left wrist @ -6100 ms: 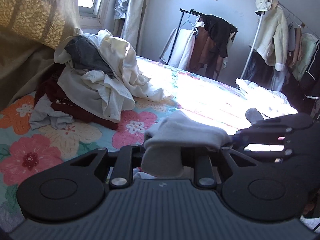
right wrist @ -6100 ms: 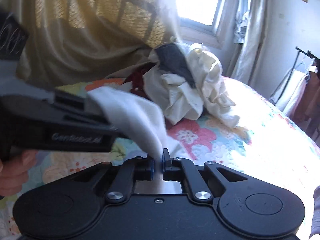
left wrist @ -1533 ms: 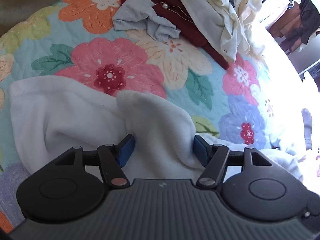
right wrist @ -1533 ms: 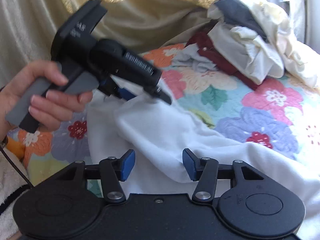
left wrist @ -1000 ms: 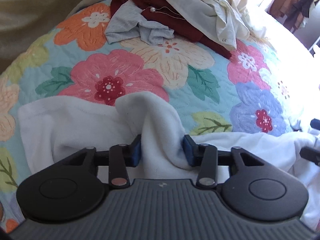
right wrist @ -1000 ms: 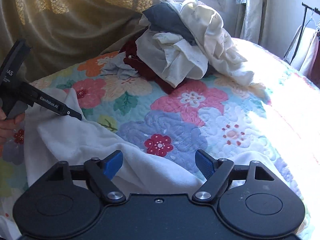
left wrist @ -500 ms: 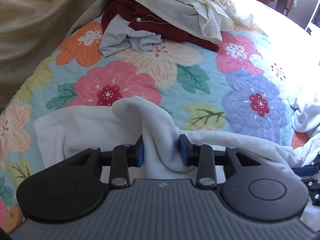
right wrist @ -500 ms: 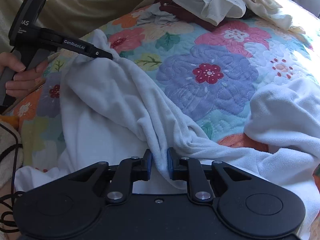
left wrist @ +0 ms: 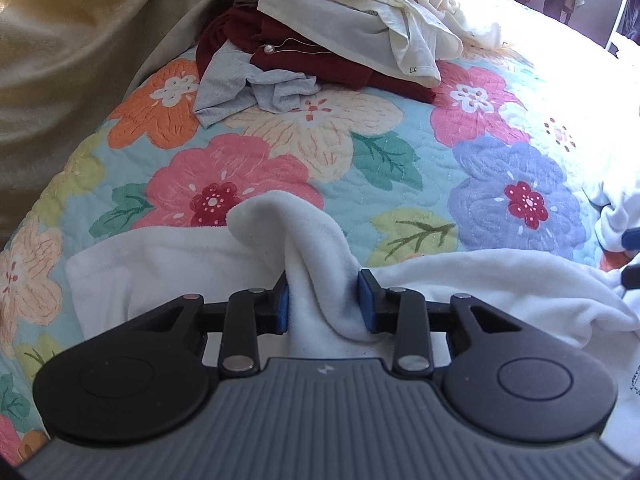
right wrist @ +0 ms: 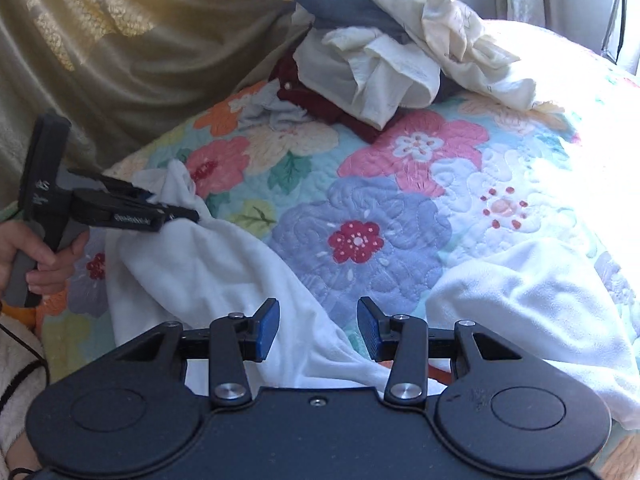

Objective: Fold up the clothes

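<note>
Since half a second ago your right gripper let go: jaws have just been opening and now stand apart, the white fleece garment lying between them untouched by the blue pads. Your left gripper is clamped on a bunched fold of that garment, same as before. Garment lies spread across the floral quilted bedspread, near edge. Pile of mixed unfolded clothes sits well apart, far side.

Lighting: you have hard daylight entering from the upper right. Glare: quilt bleaches to white there in both views. Shade: curtain, left, dim. Focus: sharp. Distortion: fisheye bending at your edges, dark corners.
</note>
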{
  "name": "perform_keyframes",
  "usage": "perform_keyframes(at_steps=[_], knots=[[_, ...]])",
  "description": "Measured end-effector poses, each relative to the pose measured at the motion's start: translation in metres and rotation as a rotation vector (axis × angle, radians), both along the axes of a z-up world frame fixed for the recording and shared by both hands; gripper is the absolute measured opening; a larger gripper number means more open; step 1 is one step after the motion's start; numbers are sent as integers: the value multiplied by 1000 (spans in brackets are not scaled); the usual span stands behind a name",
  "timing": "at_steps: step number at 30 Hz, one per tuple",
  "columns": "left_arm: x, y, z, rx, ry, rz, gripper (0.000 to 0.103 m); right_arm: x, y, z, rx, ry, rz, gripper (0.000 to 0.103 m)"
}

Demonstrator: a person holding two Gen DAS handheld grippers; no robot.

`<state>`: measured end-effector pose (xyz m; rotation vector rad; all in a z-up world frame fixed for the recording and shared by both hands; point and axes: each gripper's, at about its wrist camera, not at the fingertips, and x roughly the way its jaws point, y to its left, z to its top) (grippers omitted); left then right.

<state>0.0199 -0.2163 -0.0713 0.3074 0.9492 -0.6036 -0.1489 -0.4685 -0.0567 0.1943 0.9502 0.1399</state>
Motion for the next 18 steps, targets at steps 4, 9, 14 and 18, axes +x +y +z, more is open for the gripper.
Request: perform_keyframes(at_steps=[4, 9, 14, 18], knots=[[0, 1, 2, -25, -1, 8, 25, 14, 11, -33, -58, 114, 90, 47], [2, 0, 7, -57, -22, 40, 17, 17, 35, -17, -290, -15, 148, 5], [9, -9, 19, -134, -70, 53, 13, 38, 9, 20, -363, -98, 42, 5], [15, -28, 25, -108, -121, 40, 11, 50, 2, 32, -424, -134, 8, 5]])
